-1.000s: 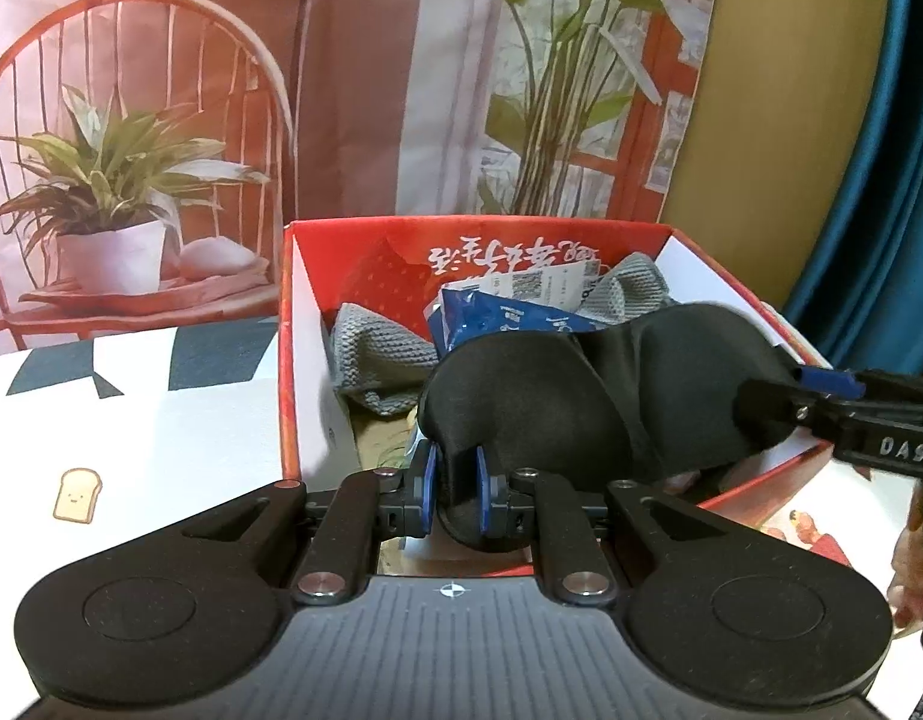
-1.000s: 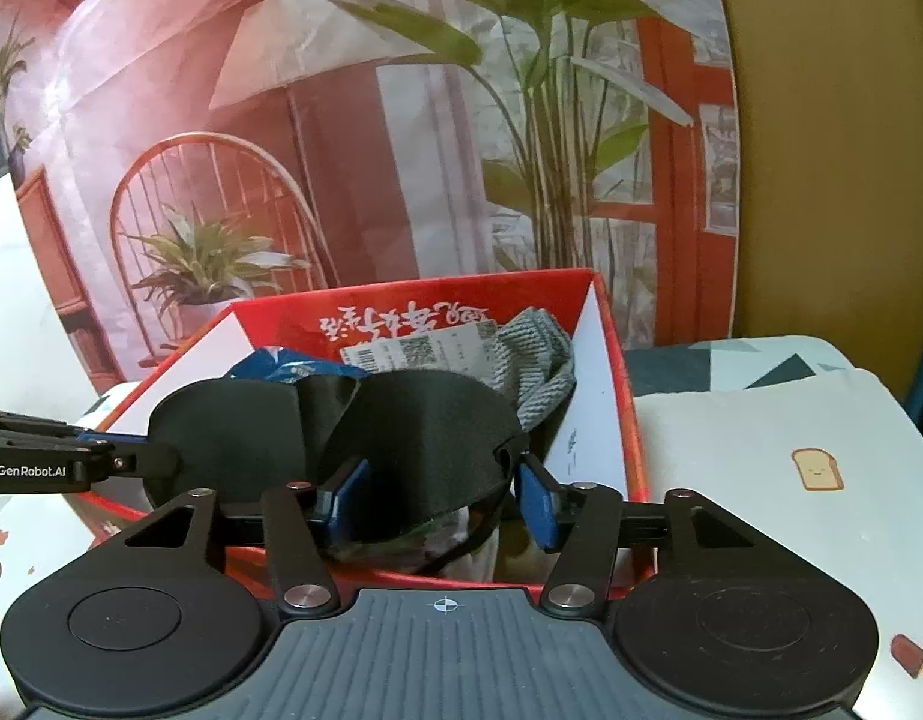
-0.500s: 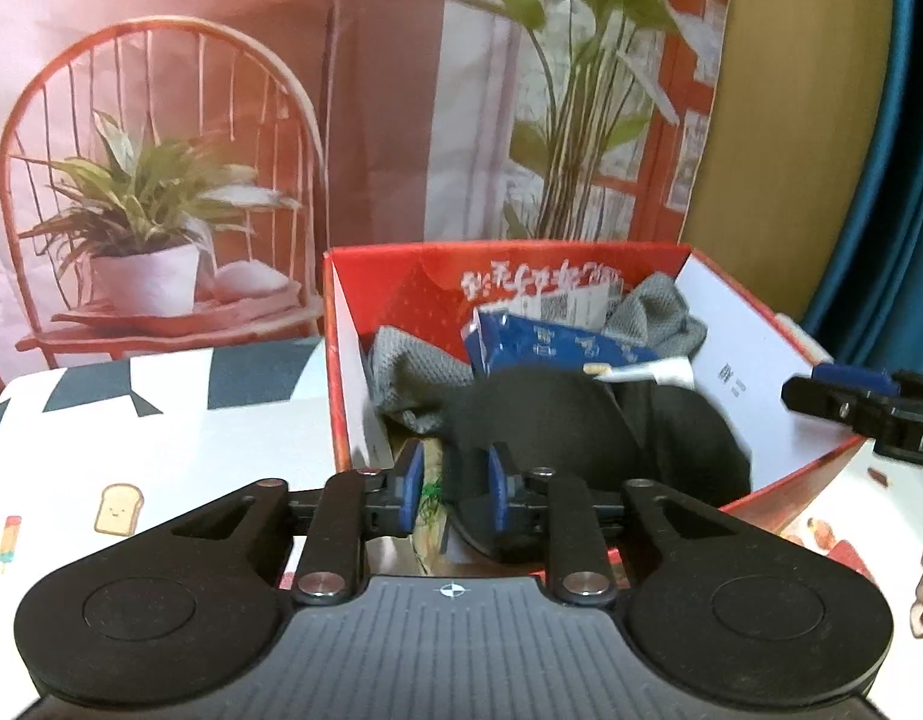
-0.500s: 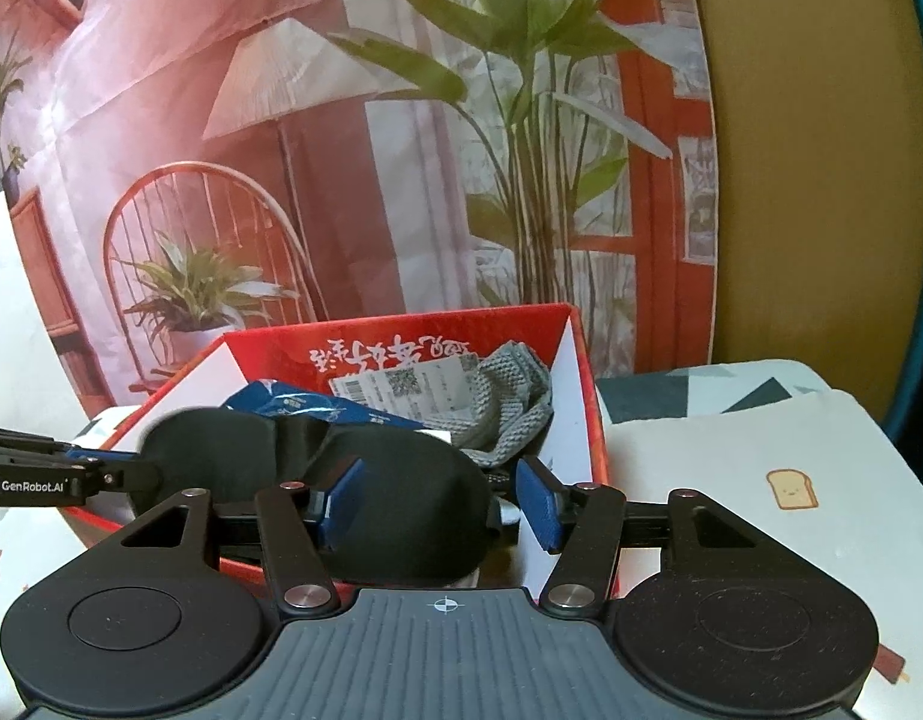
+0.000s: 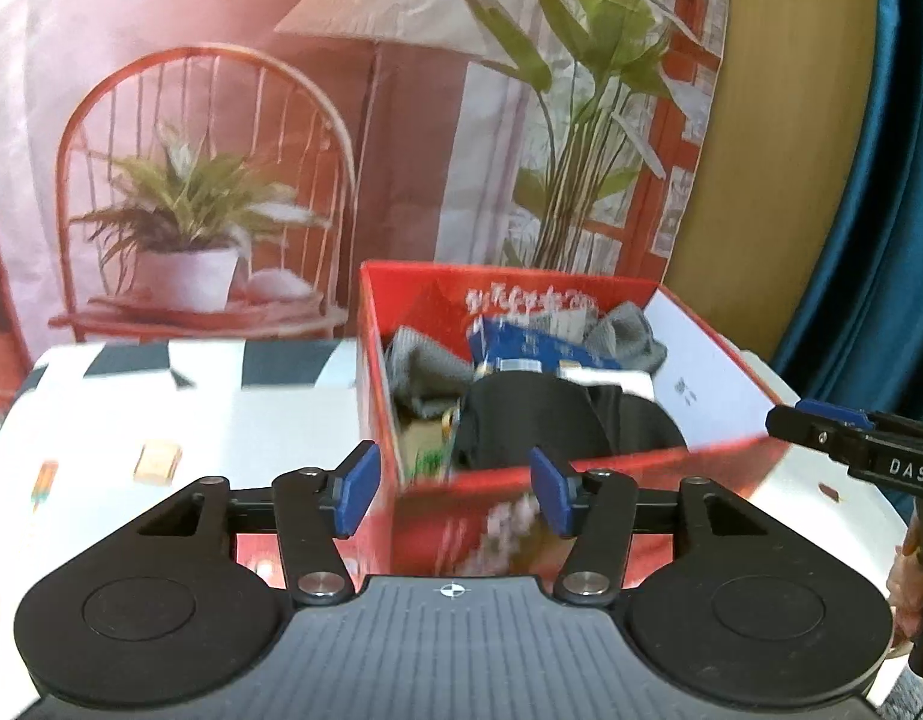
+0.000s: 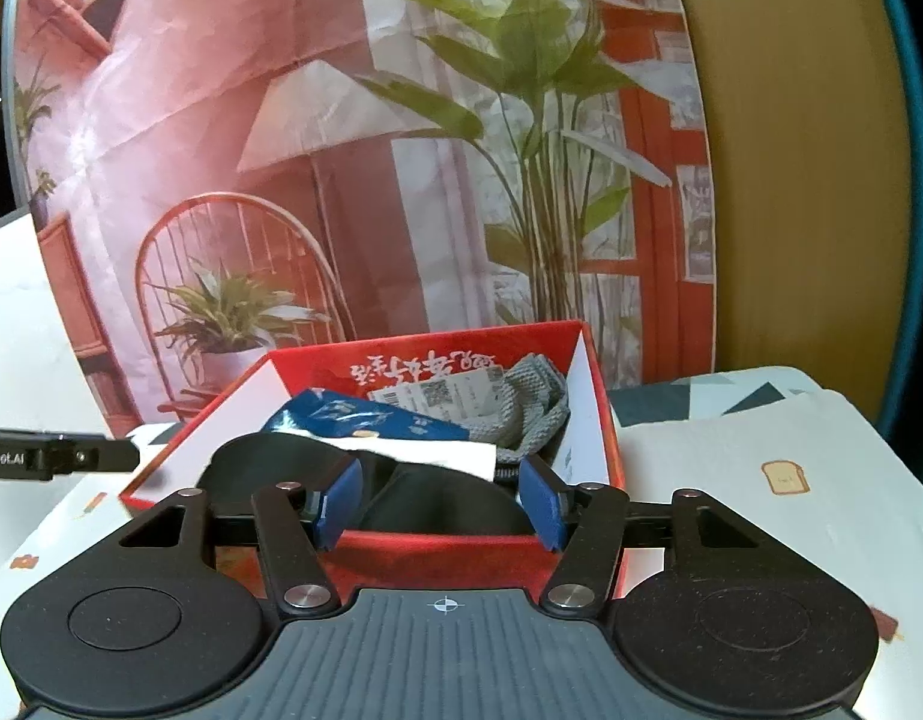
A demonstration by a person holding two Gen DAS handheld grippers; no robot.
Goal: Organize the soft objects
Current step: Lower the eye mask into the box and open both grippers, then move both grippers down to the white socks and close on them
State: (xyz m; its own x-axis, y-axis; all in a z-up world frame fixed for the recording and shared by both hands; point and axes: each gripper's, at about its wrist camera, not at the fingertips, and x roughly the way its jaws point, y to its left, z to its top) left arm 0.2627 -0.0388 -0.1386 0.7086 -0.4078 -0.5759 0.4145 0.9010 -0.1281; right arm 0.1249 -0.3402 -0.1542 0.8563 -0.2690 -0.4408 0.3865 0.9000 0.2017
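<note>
A black eye mask (image 5: 533, 420) lies inside the red cardboard box (image 5: 374, 372), on top of a grey knitted cloth (image 5: 419, 372) and a blue packet (image 5: 521, 342). My left gripper (image 5: 452, 495) is just short of the box's near wall. Its jaws are opening, with nothing between the blue pads. In the right wrist view the mask (image 6: 269, 459) rests in the box (image 6: 599, 396). My right gripper (image 6: 440, 504) stands open before the near wall, its pads clear of the mask. Each gripper's tip shows in the other view: the right gripper (image 5: 821, 432) and the left gripper (image 6: 59, 456).
The box stands on a white tablecloth (image 6: 731, 480) printed with toast and ice-lolly pictures. A printed backdrop (image 5: 221, 150) of a chair, lamp and plants rises close behind it. A blue curtain (image 5: 881, 210) hangs at the right. A person's hand (image 5: 908, 576) holds the right gripper.
My left gripper has let go of the eye mask and spread its jaws. The mask has dropped into the box. Both grippers have pulled back from the box.
</note>
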